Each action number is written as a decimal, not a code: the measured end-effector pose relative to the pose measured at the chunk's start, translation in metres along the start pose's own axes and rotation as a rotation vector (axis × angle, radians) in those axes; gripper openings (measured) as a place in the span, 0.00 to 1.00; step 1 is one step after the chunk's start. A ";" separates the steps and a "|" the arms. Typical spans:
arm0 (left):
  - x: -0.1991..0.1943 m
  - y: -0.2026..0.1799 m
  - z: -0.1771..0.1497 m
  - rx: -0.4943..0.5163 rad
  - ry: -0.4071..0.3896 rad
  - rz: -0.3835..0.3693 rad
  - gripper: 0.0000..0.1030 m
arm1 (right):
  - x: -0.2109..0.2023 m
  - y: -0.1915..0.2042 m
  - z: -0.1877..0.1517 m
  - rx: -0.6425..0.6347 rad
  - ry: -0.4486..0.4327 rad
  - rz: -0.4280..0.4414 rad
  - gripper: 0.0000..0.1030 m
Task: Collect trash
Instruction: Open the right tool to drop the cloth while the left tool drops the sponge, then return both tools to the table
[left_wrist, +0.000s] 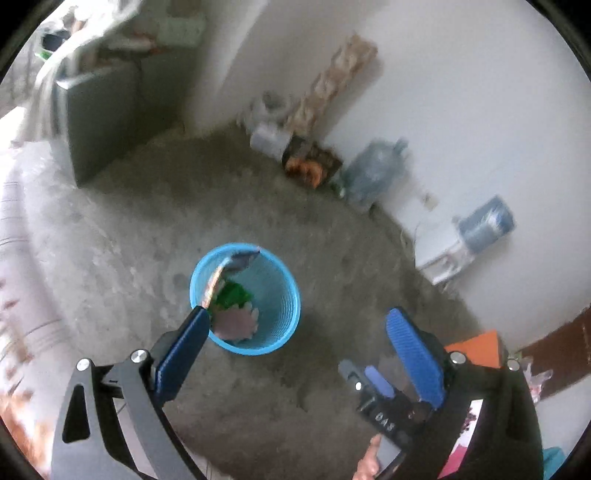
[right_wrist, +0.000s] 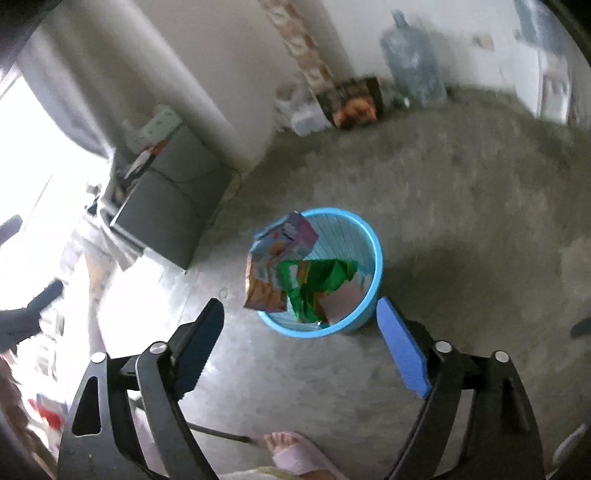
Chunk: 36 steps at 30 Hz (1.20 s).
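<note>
While both tongs (left_wrist: 295, 328) (right_wrist: 301, 314) gape empty, only right view shows a foot (right_wrist: 291, 450).

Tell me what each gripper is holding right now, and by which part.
Nothing. The left gripper and right gripper are both open and empty; the snack packet hangs free over the blue bin.

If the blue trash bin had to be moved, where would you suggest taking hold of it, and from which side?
I would grip the blue trash bin by its rim, coming straight down from above. It stands upright with the mouth open, and its wall looks too wide to span. The far rim seems best: it is bare, while the snack wrapper and green wrapper crowd the near and left side.
</note>
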<state>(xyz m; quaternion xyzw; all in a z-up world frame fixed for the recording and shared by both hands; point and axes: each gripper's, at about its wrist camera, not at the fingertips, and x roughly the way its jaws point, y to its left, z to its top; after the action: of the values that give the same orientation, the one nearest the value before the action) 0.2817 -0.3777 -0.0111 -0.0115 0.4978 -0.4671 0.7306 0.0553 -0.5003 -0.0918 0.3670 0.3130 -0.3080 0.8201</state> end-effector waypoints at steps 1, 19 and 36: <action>-0.019 0.000 -0.006 0.003 -0.027 0.010 0.94 | -0.009 0.008 -0.003 -0.030 -0.012 0.000 0.84; -0.290 0.105 -0.138 -0.192 -0.392 0.440 0.95 | -0.100 0.176 -0.074 -0.622 -0.039 0.055 0.93; -0.416 0.174 -0.239 -0.414 -0.578 0.563 0.95 | -0.125 0.296 -0.148 -0.928 0.013 0.371 0.93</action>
<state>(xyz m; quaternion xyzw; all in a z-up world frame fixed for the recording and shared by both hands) 0.1932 0.1165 0.0828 -0.1516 0.3401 -0.1185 0.9205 0.1539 -0.1879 0.0423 0.0146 0.3514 0.0170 0.9359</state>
